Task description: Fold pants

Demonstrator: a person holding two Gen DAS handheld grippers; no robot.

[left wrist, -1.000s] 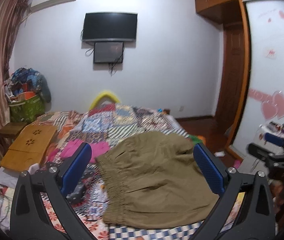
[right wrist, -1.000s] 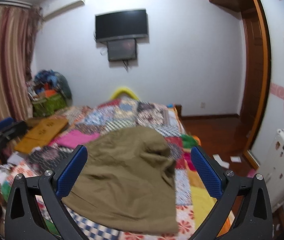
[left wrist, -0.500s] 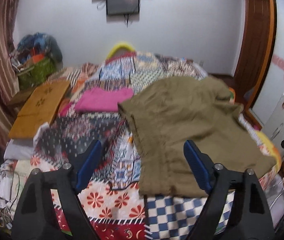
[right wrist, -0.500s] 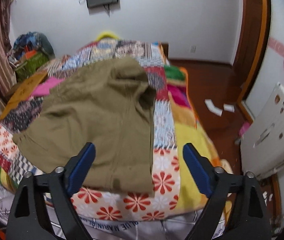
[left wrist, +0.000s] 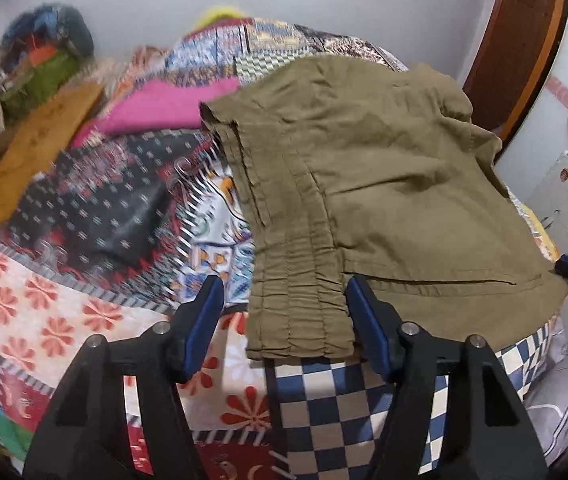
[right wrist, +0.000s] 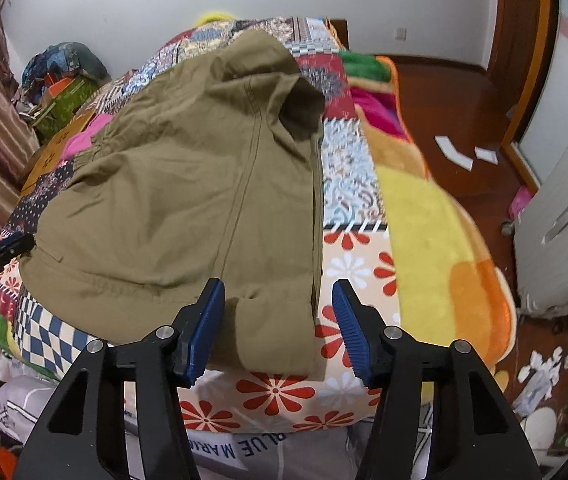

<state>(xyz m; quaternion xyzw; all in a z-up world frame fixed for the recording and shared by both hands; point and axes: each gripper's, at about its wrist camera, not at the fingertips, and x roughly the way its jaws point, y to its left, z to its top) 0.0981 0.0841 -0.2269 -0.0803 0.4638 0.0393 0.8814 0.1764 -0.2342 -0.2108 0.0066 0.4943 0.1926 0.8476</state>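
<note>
Left wrist: left gripper (left wrist: pixel 284 308) closing around pants (left wrist: pixel 363 184) waistband.

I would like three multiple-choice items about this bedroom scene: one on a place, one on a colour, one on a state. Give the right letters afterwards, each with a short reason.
1. Where do the pants lie?
A. on the floor
B. on the patchwork bedspread
C. on a chair

2. What colour are the pants?
A. olive brown
B. bright pink
C. navy

3. How does the left gripper stand to the waistband?
A. jaws pressed shut on it
B. jaws apart, with its corner between them
C. far from it, at the pillow end

Answers:
1 B: the cloth rests flat on the quilted cover.
2 A: the whole garment is olive brown.
3 B: the jaws have just been closing, yet gaps show beside both pads.
</note>
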